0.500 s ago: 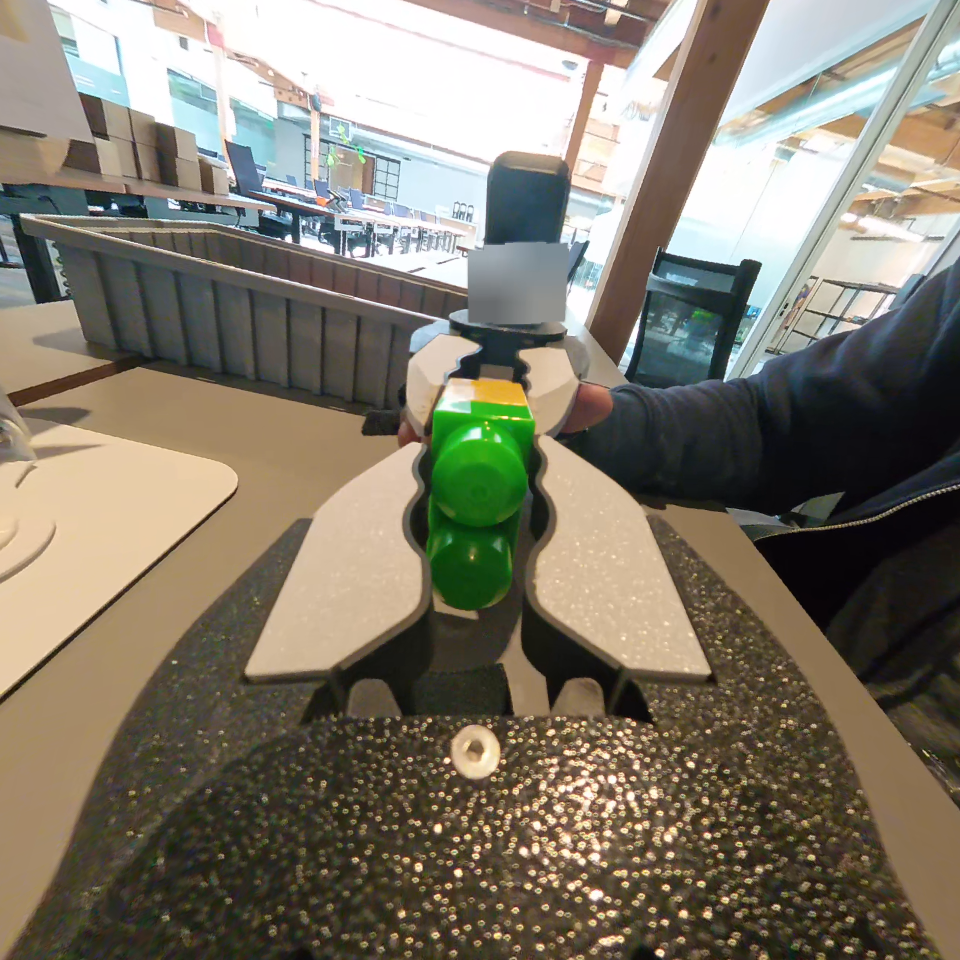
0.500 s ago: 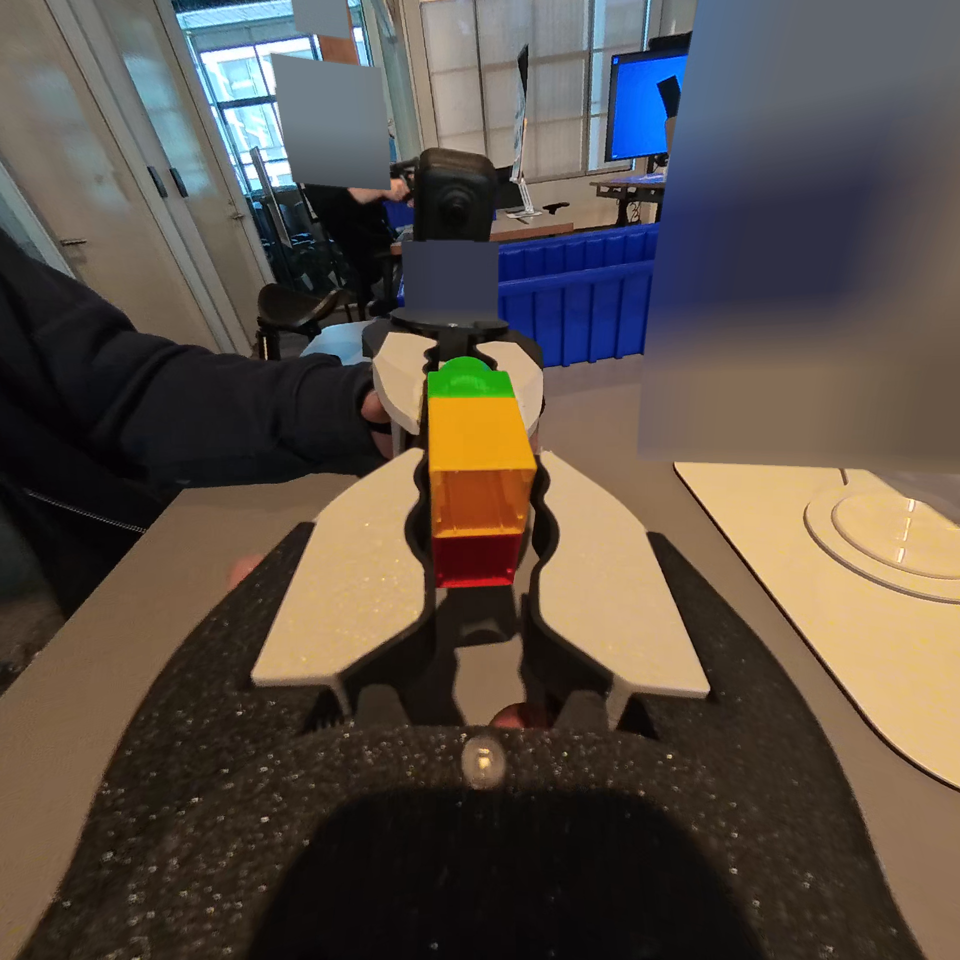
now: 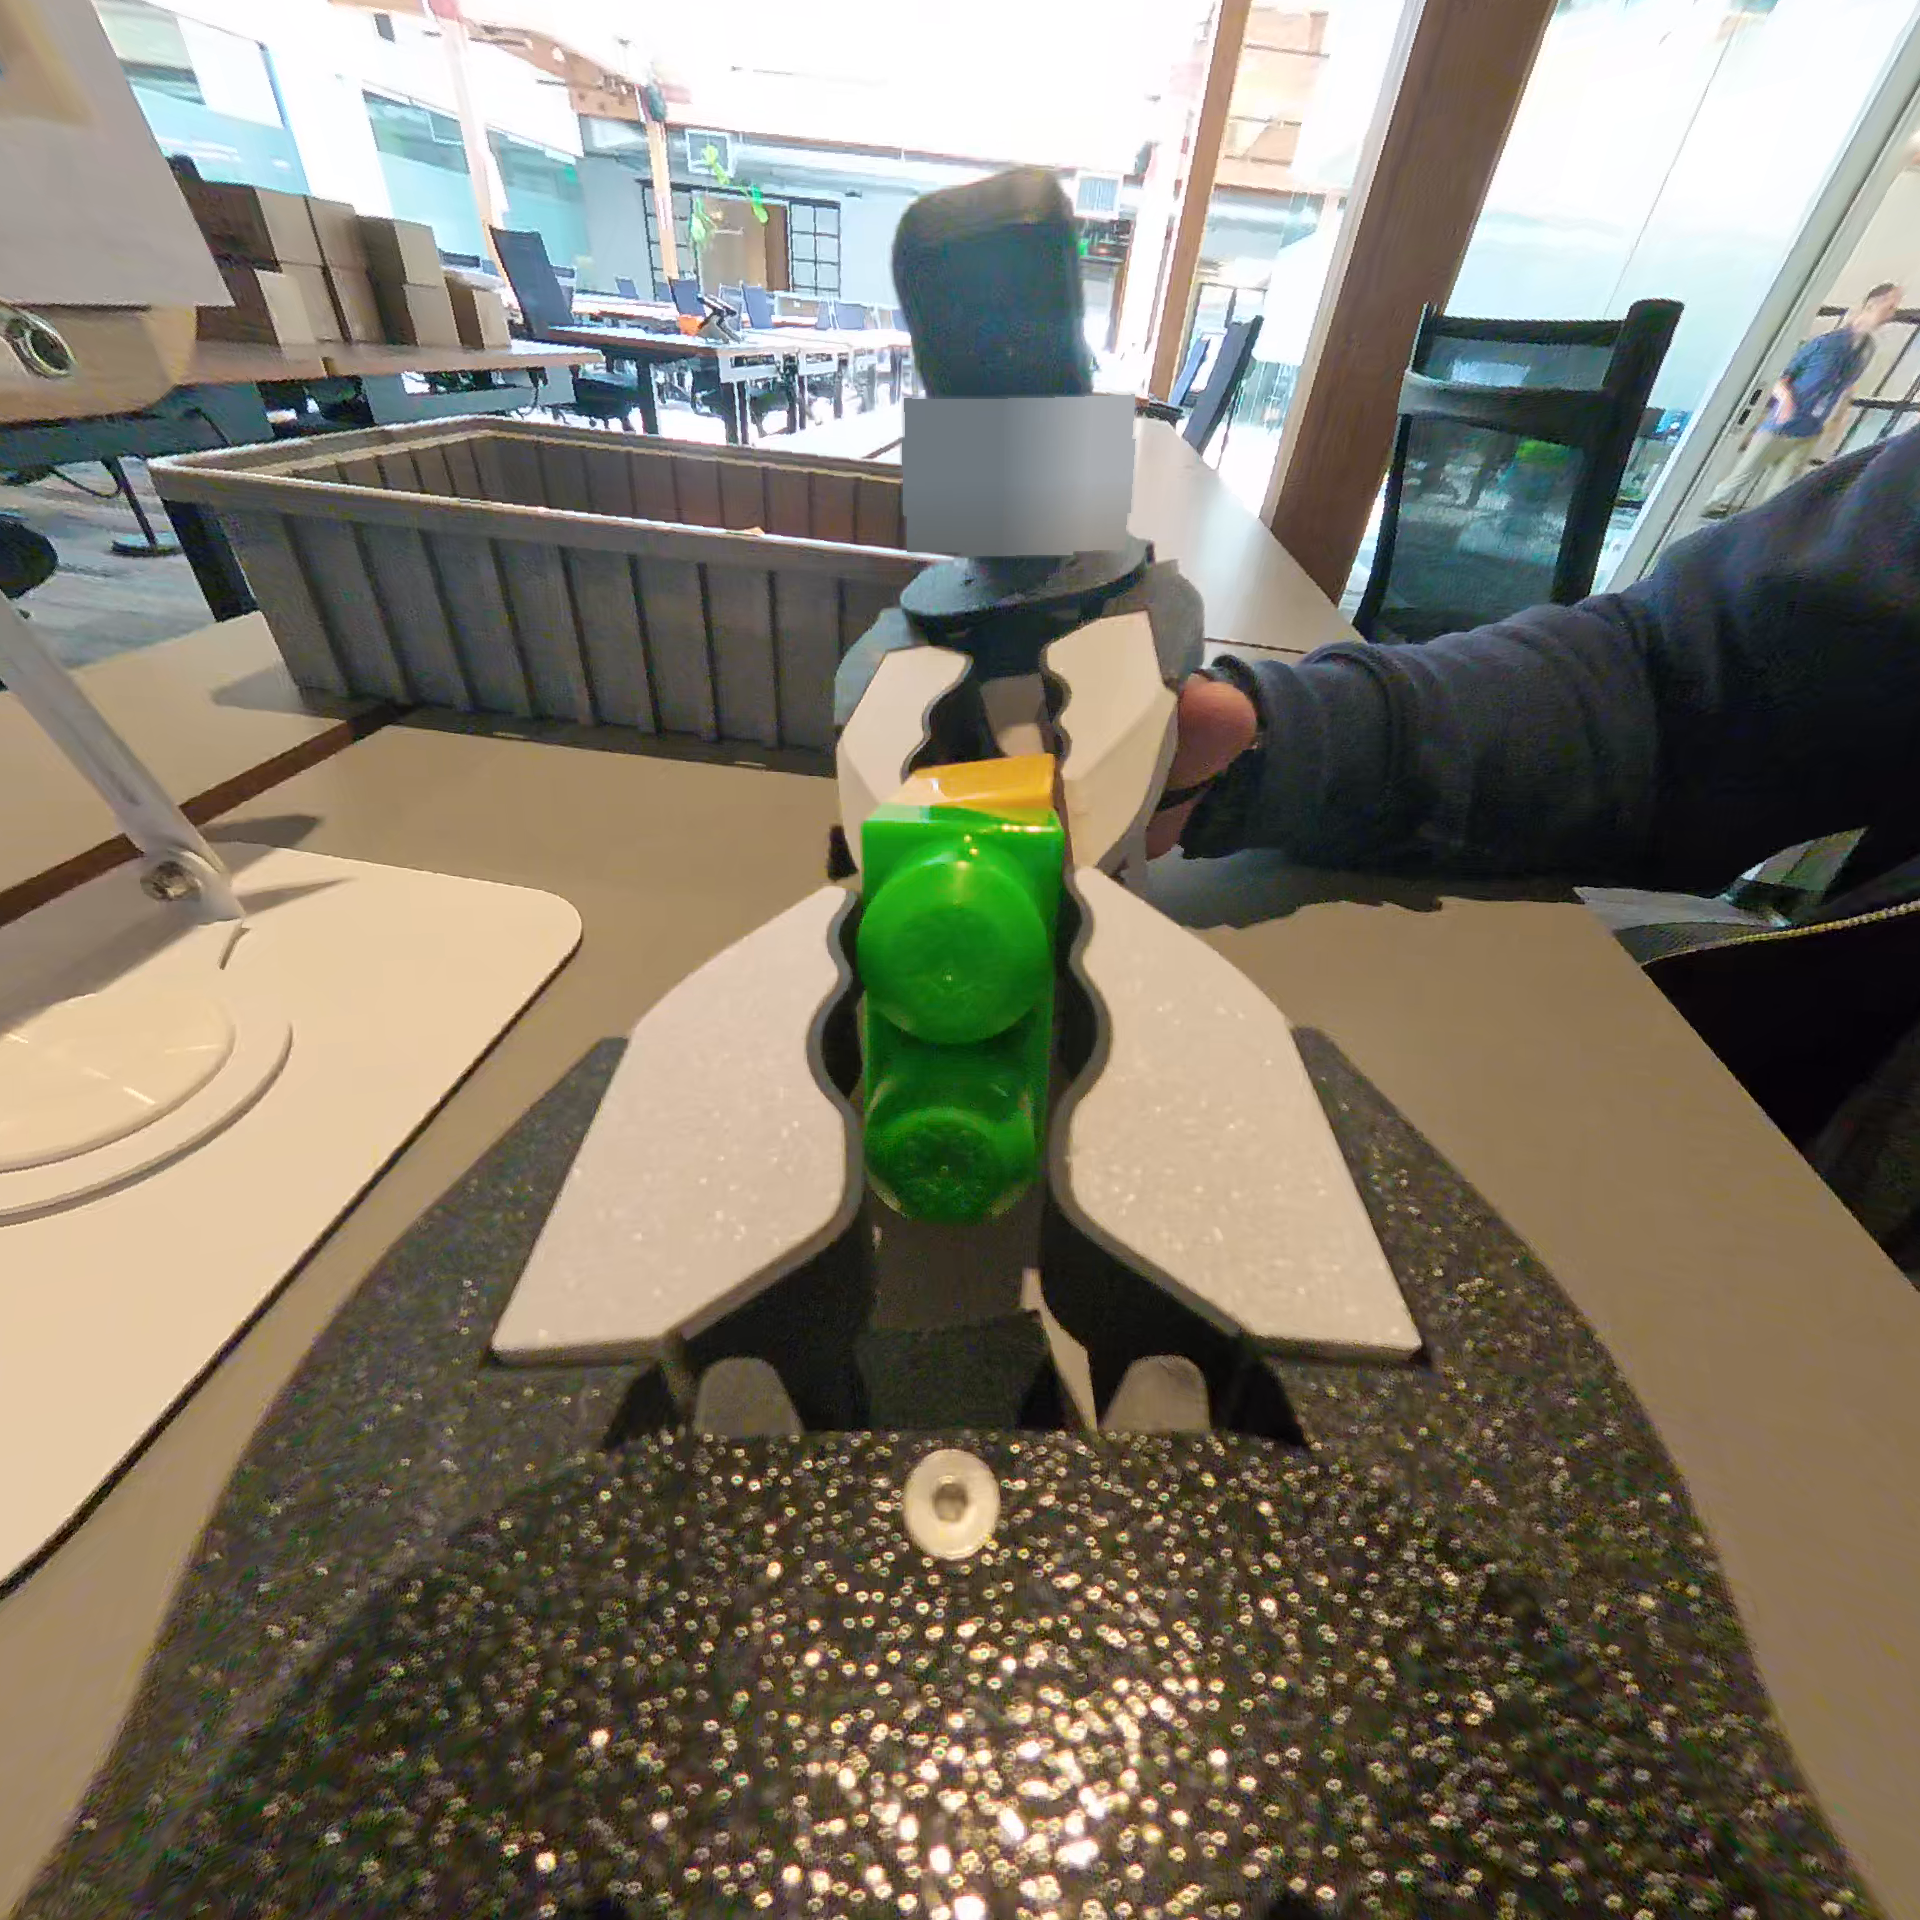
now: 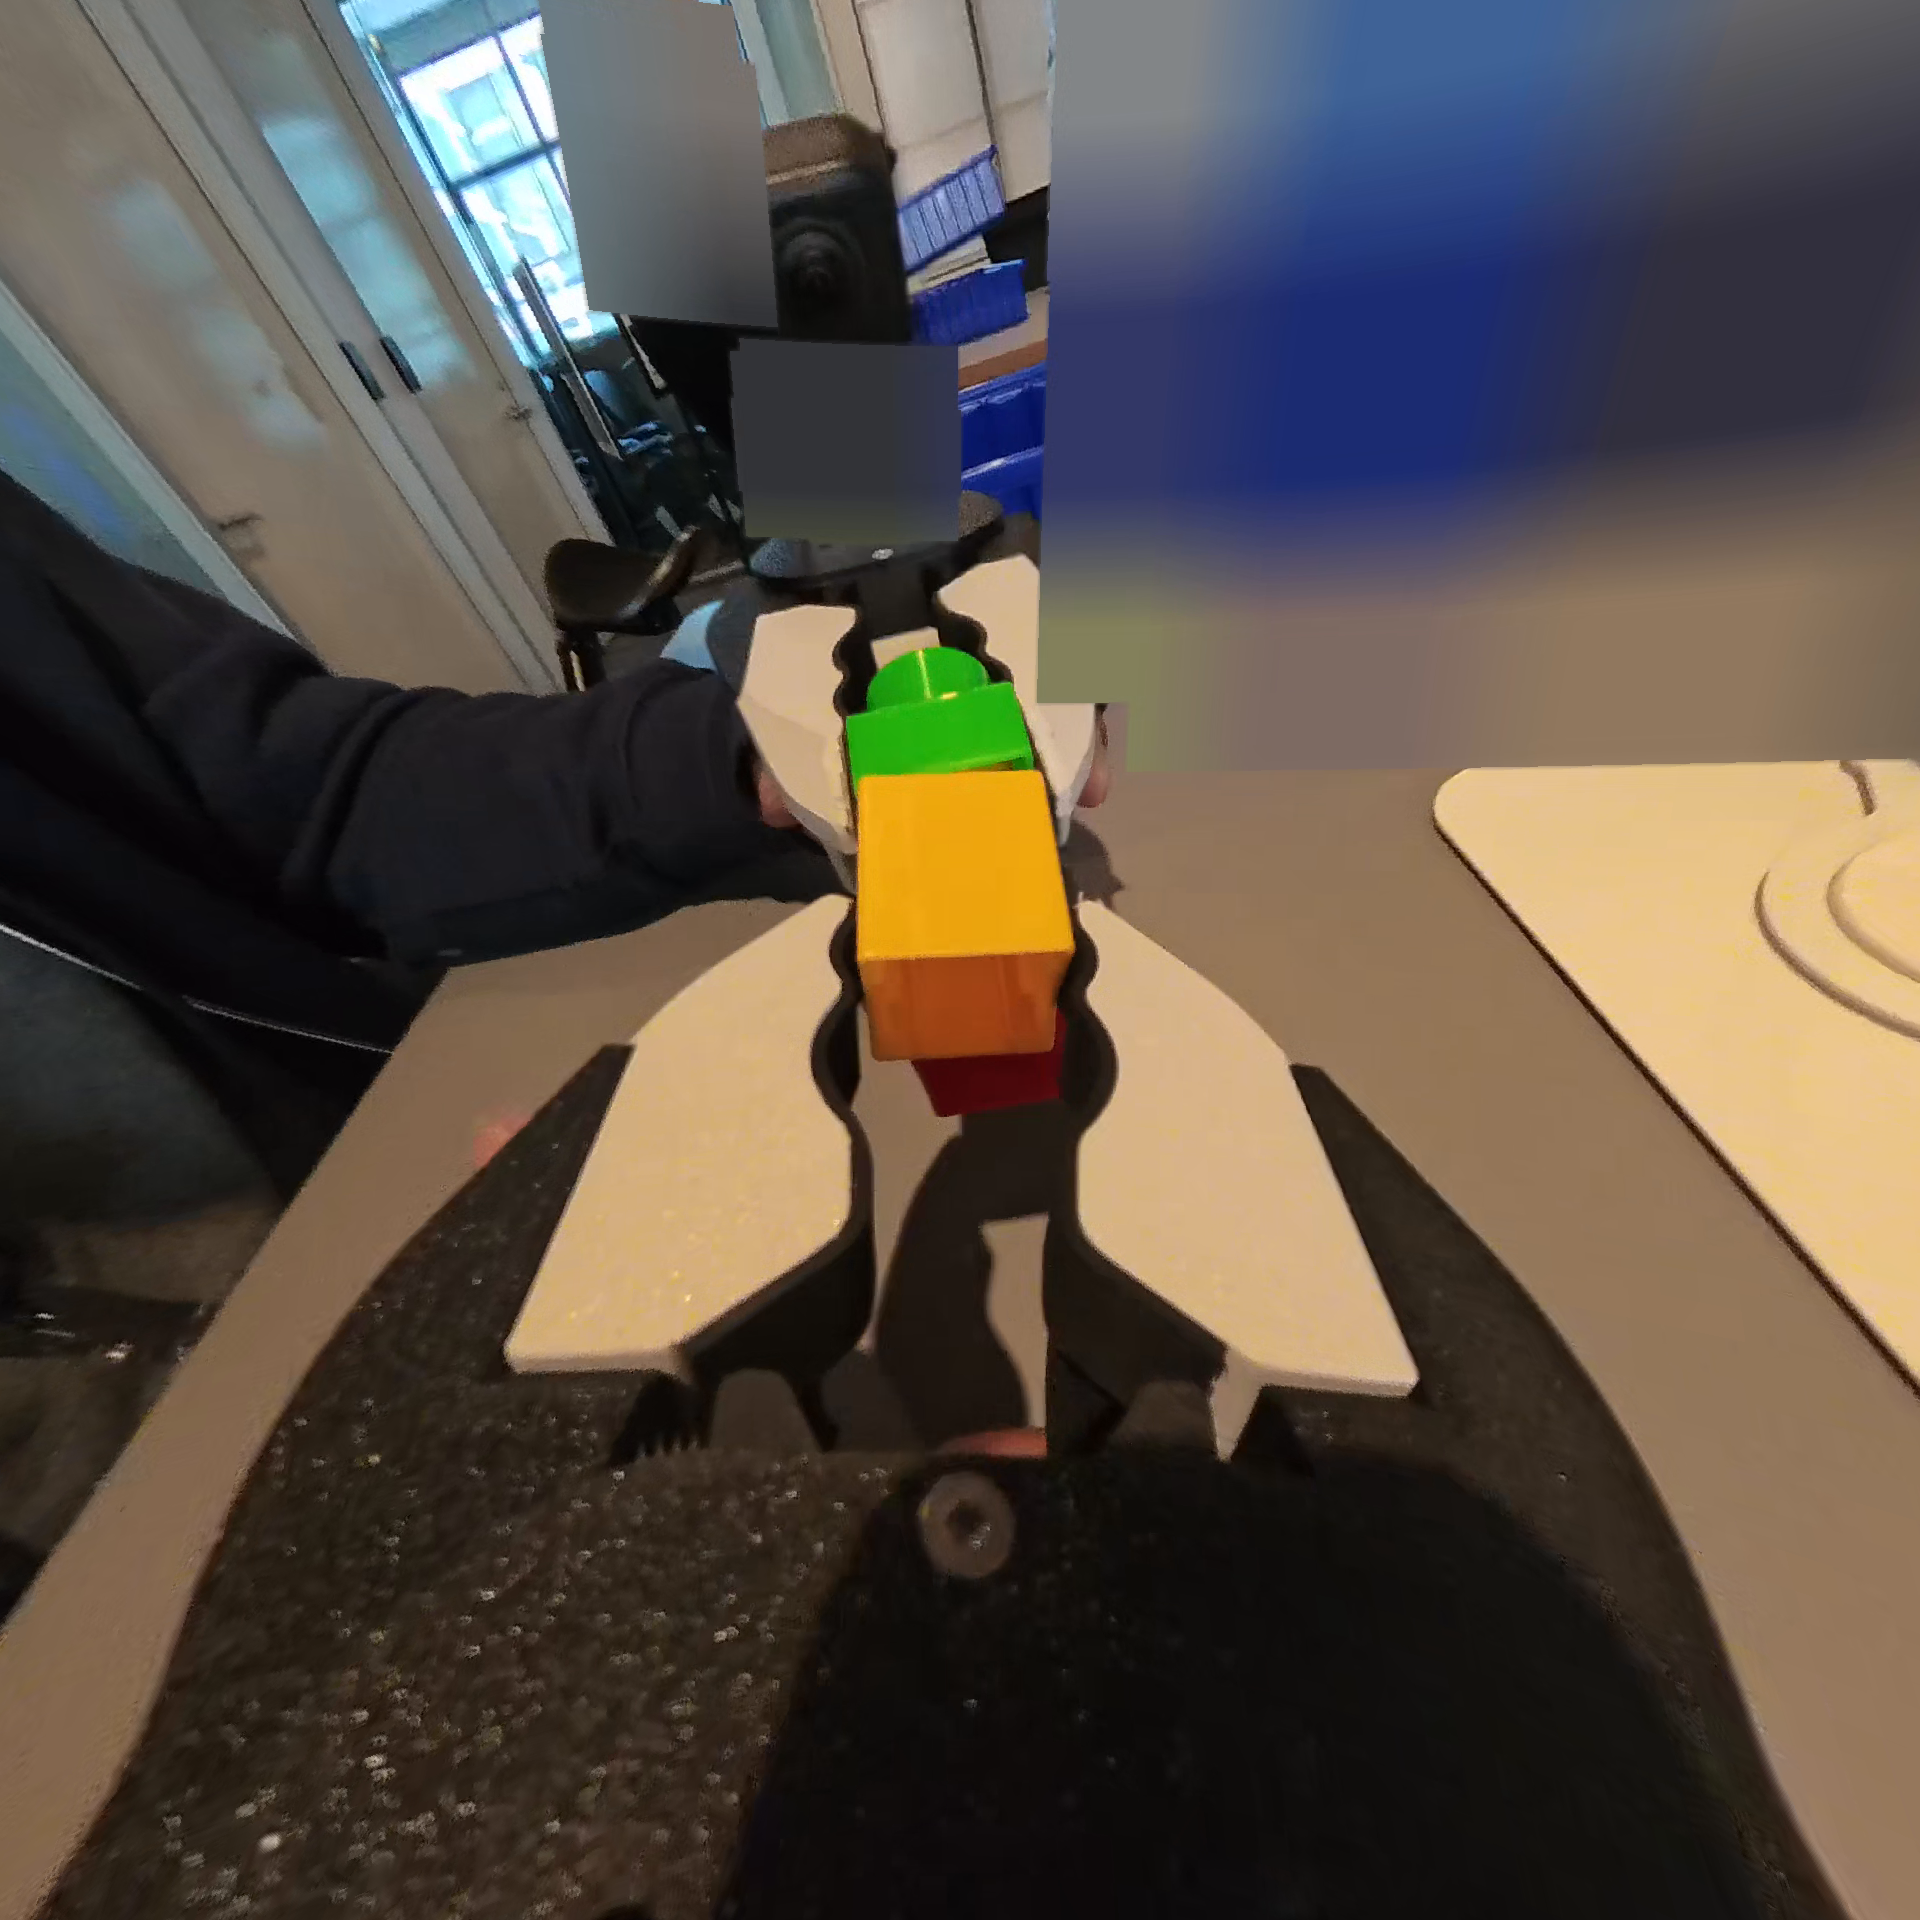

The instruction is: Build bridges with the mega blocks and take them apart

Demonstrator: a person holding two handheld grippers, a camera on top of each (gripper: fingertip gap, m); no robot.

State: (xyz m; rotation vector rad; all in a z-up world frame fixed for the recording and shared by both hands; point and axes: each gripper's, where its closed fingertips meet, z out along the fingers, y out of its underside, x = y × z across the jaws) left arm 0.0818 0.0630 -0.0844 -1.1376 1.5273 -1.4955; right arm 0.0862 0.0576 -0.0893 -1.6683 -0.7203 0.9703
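Pulling apart now: left gripper (image 3: 956, 997) clamping green block (image 3: 961, 966), right gripper (image 4: 961, 987) pinching yellow block (image 4: 956, 883), red block (image 4: 992, 1081) beneath at 6 o'clock. Seam newly gapping, tilting versus half-second ago; separation likely starting. Held above table (image 3: 1455, 1039).

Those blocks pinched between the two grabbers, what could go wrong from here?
1. The left gripper clamps the green block and the right gripper the yellow block, all above the table. If they pop apart suddenly, one may slip and drop.
2. The red block looks askew under the yellow one and could fall off.
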